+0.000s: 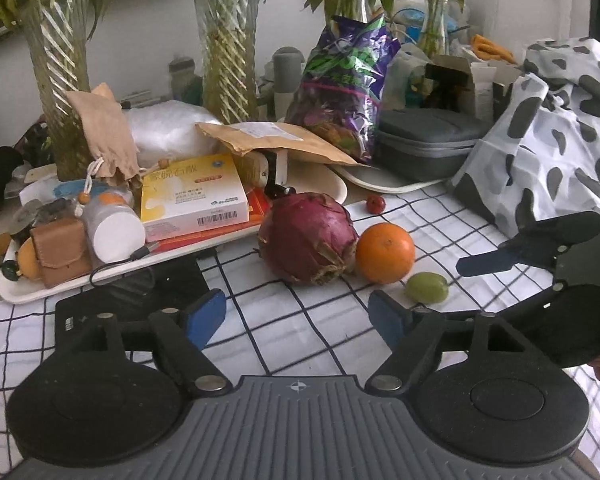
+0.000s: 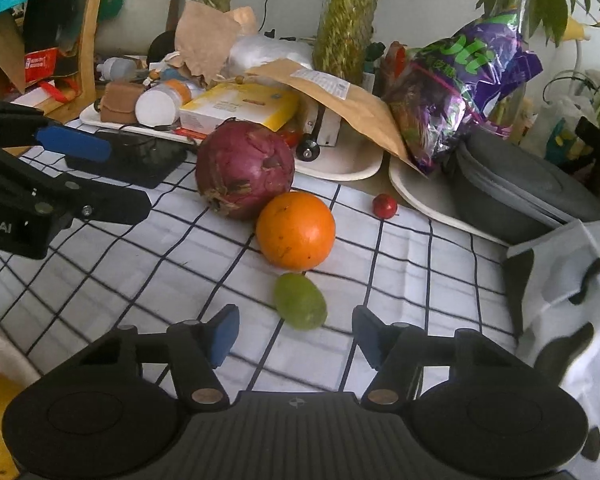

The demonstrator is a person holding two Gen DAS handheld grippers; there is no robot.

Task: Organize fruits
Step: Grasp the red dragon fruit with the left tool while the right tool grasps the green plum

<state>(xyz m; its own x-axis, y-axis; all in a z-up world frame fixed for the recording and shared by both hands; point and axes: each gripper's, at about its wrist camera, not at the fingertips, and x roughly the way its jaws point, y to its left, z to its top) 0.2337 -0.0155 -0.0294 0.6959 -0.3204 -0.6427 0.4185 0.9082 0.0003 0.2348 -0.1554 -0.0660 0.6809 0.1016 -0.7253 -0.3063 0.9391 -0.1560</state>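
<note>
Right gripper [image 2: 296, 338] jaws apart, clamping nothing; green grape [image 2: 300, 301] just ahead of the gap, centred, long axis slanted across the closing line. Left gripper [image 1: 298, 316] also apart and empty, farther from grape, aimed nearer purple dragon fruit [image 1: 307, 237]. Orange [image 2: 296, 231] close behind grape; bare checked cloth [image 2: 420, 280] to the right.

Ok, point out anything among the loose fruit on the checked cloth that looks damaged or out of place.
The big purple-red round fruit has torn, dried, flaking skin at its base, so it looks battered. The small red round fruit lies alone near the white tray, apart from the orange and the green grape. Nothing is spilled.
</note>
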